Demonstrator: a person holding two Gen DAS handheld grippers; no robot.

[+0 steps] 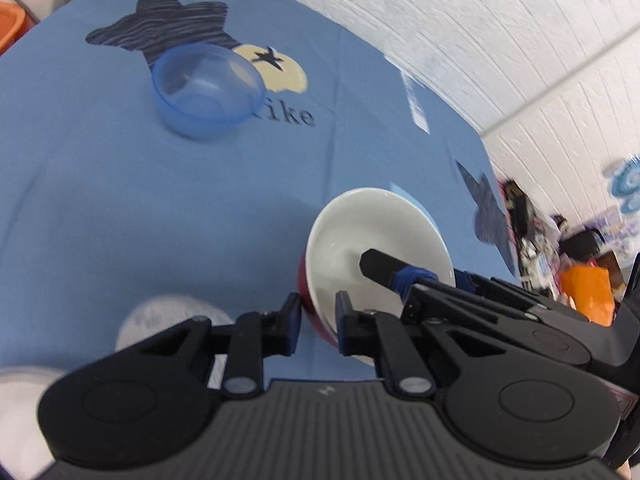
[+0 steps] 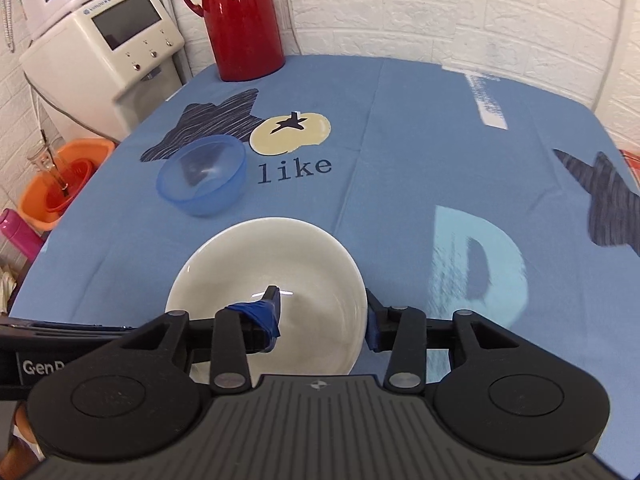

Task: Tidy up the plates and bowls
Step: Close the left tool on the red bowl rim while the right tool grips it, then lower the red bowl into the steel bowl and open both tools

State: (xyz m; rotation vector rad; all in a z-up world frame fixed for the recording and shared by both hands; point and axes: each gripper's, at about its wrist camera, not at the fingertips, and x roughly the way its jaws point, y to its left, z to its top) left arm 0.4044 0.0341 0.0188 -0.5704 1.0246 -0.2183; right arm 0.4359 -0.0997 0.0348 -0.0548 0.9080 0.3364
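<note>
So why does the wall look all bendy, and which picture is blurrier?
Left wrist view: the fisheye lens curves the white brick wall, and the cluttered right edge is motion-smeared. Right wrist view: sharper, though the pale letter print on the blue tablecloth is streaky, and window glare shines on the red plastic jug.

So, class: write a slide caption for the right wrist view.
Right gripper straddles the white bowl's rim, blue bowl behind.

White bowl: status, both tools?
Both tools, left and right, straddle the white bowl's rim, one finger inside each; closure unclear. Blue bowl sits apart, beyond. Nothing between.
</note>
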